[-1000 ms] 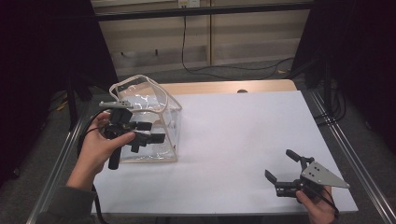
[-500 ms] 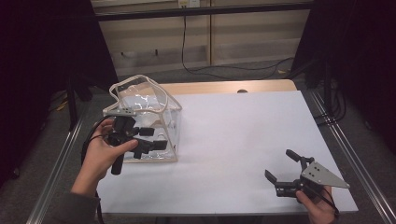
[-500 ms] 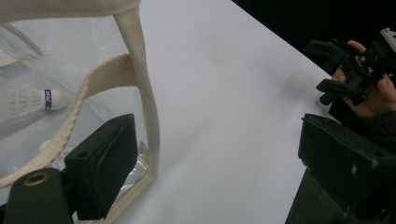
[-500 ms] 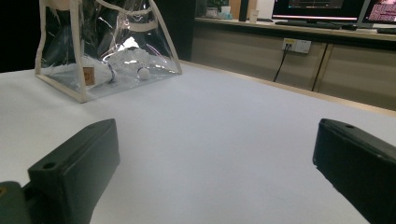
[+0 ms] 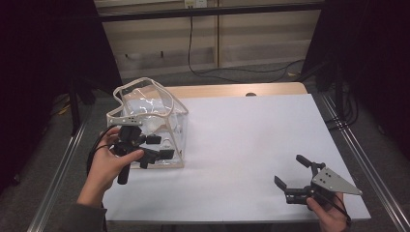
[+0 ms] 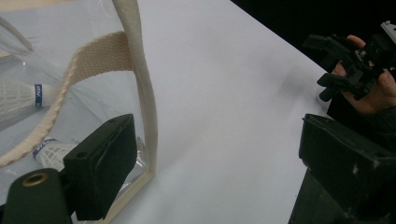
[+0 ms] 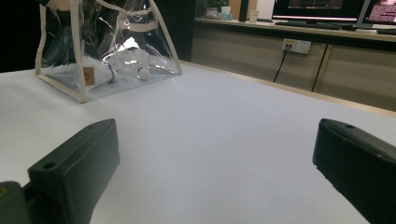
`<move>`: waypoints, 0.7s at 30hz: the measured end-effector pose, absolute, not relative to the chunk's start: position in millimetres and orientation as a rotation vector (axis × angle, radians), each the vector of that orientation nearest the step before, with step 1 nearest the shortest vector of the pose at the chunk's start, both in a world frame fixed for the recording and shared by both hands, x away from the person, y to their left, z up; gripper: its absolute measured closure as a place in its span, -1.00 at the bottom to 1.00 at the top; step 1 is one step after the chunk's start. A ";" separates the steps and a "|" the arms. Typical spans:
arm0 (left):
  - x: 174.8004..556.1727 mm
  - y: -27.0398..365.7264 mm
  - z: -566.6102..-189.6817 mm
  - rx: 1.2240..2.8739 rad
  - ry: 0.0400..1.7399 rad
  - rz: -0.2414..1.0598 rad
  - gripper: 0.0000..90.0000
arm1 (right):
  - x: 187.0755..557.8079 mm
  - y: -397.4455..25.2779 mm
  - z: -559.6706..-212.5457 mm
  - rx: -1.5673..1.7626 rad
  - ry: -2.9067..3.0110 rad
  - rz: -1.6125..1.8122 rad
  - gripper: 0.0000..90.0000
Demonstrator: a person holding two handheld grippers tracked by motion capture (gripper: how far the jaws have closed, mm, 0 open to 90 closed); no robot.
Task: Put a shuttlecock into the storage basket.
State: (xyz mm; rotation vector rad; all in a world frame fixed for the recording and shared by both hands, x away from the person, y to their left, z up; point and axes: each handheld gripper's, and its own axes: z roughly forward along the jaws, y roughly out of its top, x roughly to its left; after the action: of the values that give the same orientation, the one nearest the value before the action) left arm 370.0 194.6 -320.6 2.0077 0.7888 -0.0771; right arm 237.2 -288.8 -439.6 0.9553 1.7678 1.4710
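From the high view, the clear bag stands near the desk's left edge, the left tongs released against its front wall, the right tongs released near the right front corner. The left gripper view shows shuttlecocks inside, one jaw beside the webbing trim; closing squarely on that trim should grip better than on film. The right gripper view shows the bag far off.

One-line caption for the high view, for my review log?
Left gripper, open, at the front of a clear bag on the white table; right gripper open, apart near the front edge.
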 end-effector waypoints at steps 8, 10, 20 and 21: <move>369.1 196.2 -329.6 2.003 0.794 -0.082 -0.75 | 237.3 -288.7 -439.5 0.950 1.768 1.470 -0.99; 369.0 196.6 -331.3 2.007 0.797 -0.069 -0.75 | 237.3 -288.7 -439.5 0.952 1.768 1.471 -0.99; 369.1 200.1 -340.5 2.007 0.806 -0.056 -0.75 | 237.3 -288.6 -439.3 0.950 1.767 1.471 -0.99; 369.1 200.7 -341.9 2.003 0.809 -0.061 -0.75 | 237.2 -288.6 -439.3 0.950 1.767 1.471 -0.99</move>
State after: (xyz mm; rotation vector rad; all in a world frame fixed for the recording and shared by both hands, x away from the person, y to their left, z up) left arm 369.1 200.7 -341.9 2.0033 0.8089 -0.0614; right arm 237.2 -288.6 -439.3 0.9501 1.7674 1.4708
